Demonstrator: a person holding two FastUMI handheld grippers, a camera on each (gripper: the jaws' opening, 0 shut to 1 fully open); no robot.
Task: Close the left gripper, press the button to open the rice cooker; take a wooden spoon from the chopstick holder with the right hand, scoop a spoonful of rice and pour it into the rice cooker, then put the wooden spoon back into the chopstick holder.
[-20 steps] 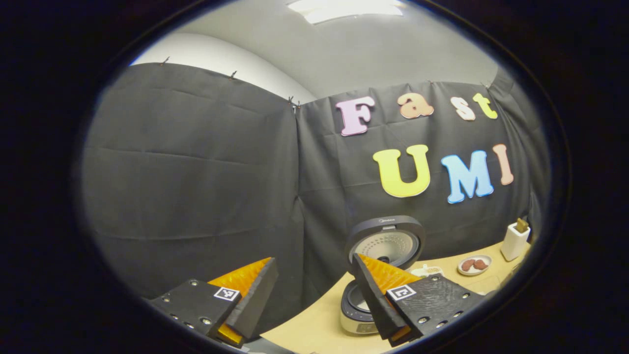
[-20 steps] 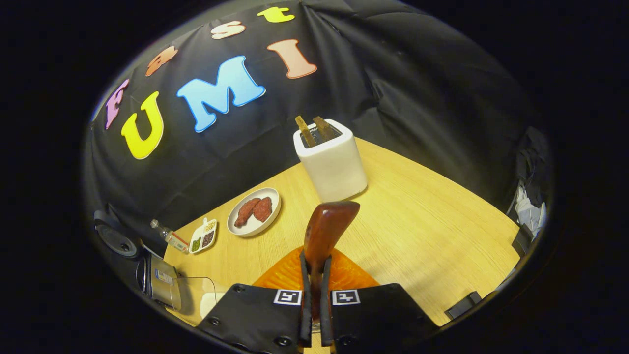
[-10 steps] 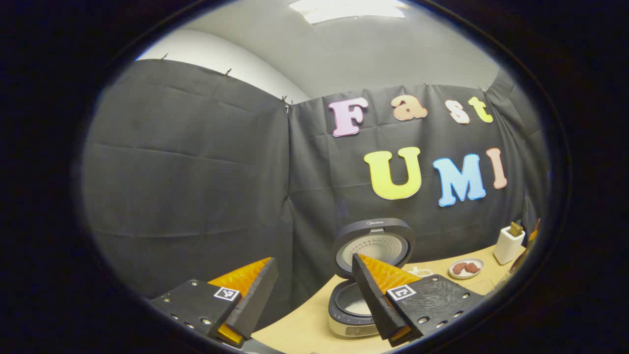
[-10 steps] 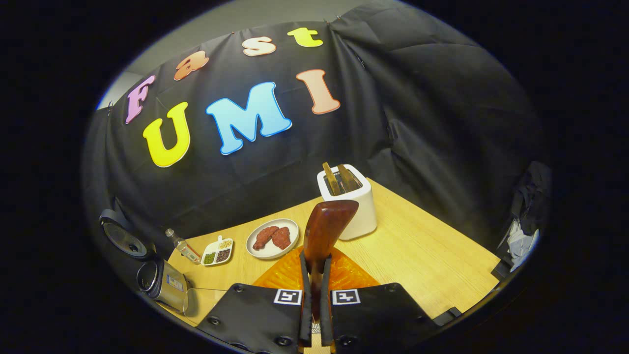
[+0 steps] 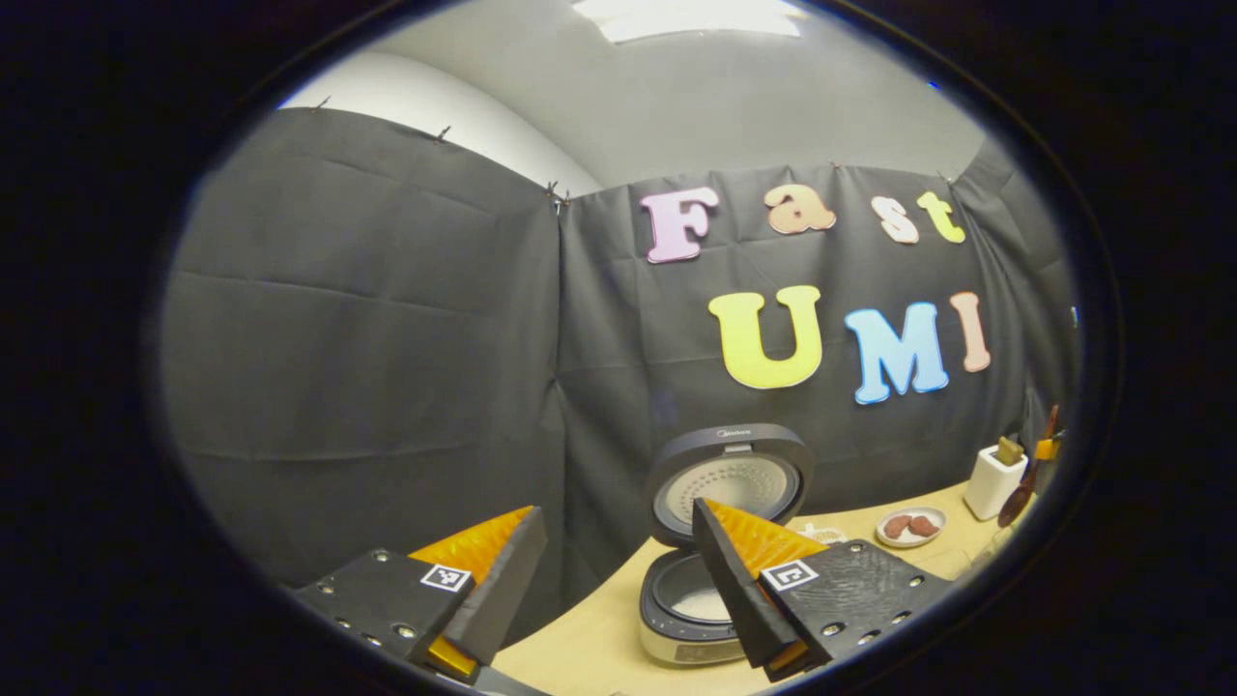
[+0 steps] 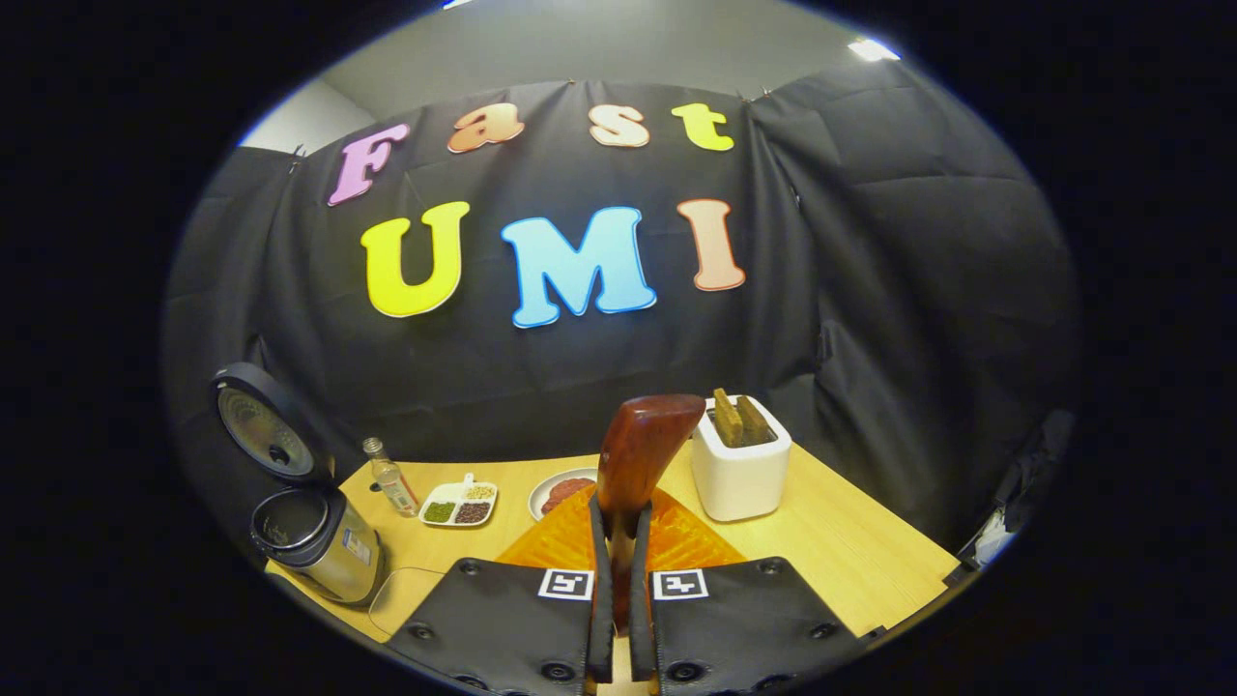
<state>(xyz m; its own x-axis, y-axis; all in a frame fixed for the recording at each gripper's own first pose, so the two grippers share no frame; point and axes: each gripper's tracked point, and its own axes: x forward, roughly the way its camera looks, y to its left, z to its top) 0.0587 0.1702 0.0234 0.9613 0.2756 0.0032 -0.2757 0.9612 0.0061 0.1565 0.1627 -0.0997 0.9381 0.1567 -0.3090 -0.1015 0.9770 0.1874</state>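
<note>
My right gripper point(image 6: 618, 580) is shut on a reddish-brown wooden spoon point(image 6: 643, 454), whose wide end stands up beyond the fingertips. The white chopstick holder point(image 6: 739, 469), with wooden pieces sticking out of it, stands on the table just right of the spoon. At the left sits the rice cooker point(image 6: 314, 546), lid raised. My left gripper point(image 5: 614, 580) is open and holds nothing, hanging in front of the open rice cooker point(image 5: 691, 604), with white inside its pot. The spoon point(image 5: 1015, 503) and chopstick holder point(image 5: 991, 481) sit at the far right of the left gripper view.
On the wooden table point(image 6: 850, 551) stand a small bottle point(image 6: 391, 478), a divided dish of seasonings point(image 6: 459, 505) and a plate of red-brown food point(image 6: 560, 491), half hidden behind the spoon. A clear container point(image 6: 401, 590) lies by the cooker. The same plate point(image 5: 910, 526) lies beside the holder.
The right gripper has lifted and turned left with the spoon, so the holder looks smaller and the cooker has come into view. The left gripper stays open, its view drifting slightly.
</note>
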